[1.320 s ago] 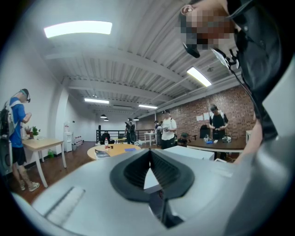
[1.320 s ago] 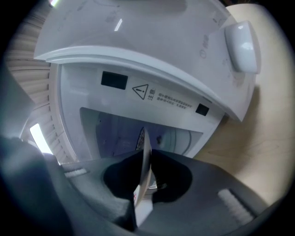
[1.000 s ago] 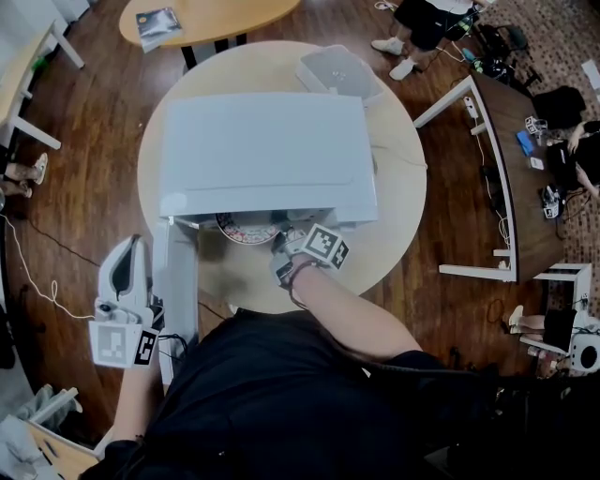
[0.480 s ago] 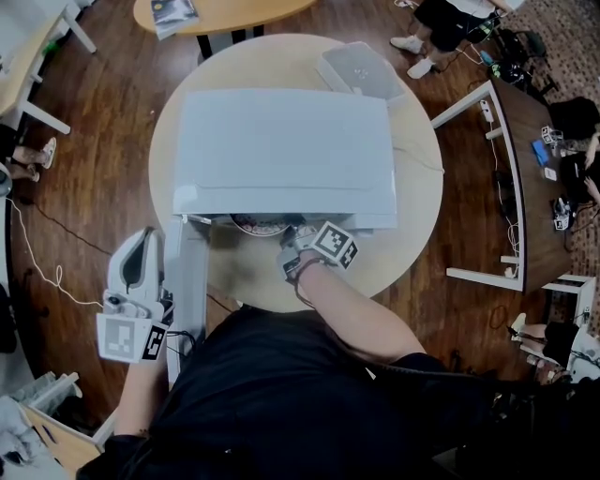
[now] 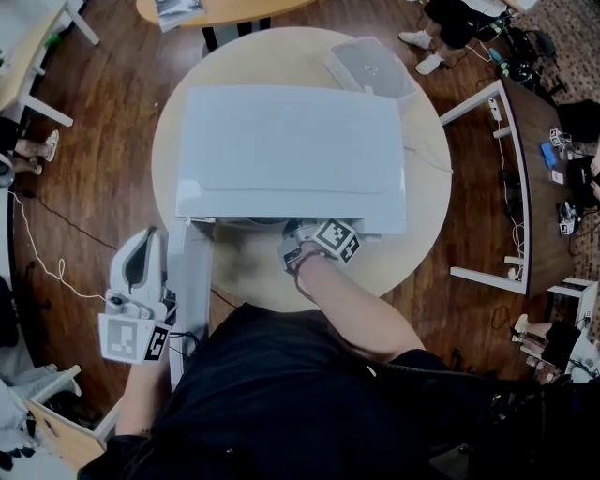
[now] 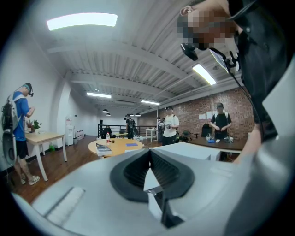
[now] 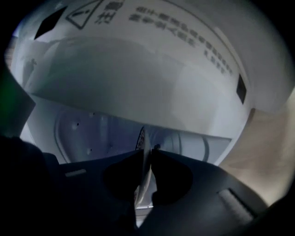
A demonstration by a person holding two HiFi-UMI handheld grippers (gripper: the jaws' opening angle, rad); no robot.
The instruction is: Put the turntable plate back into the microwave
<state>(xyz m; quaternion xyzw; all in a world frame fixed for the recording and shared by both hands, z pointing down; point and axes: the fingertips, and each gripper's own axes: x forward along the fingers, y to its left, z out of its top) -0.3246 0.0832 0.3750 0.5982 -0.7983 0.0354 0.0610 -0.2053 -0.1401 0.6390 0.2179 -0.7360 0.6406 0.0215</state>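
Observation:
A white microwave [image 5: 291, 141] stands on a round table [image 5: 422, 187], its door [image 5: 192, 281] swung open to the left. My right gripper [image 5: 298, 234] reaches into the opening, and its marker cube shows just outside the front edge. In the right gripper view the turntable plate [image 7: 144, 140] is seen edge-on, clamped between the jaws of my right gripper [image 7: 146, 154], with the pale cavity [image 7: 92, 133] straight ahead. From the head view the plate is hidden under the microwave's top. My left gripper [image 5: 142, 242] hangs beside the open door, its jaws [image 6: 150, 154] shut with nothing between them.
A clear plastic container [image 5: 368, 67] sits on the table behind the microwave. A wooden table [image 5: 216, 9] stands beyond, and a white-framed desk [image 5: 487, 178] is at the right. Several people stand around the room. A cable [image 5: 37, 262] lies on the floor at the left.
My right gripper has pushed toward the microwave's opening. The patterned plate rim that showed outside the front edge is now out of sight under the microwave's top. The left gripper has stayed put.

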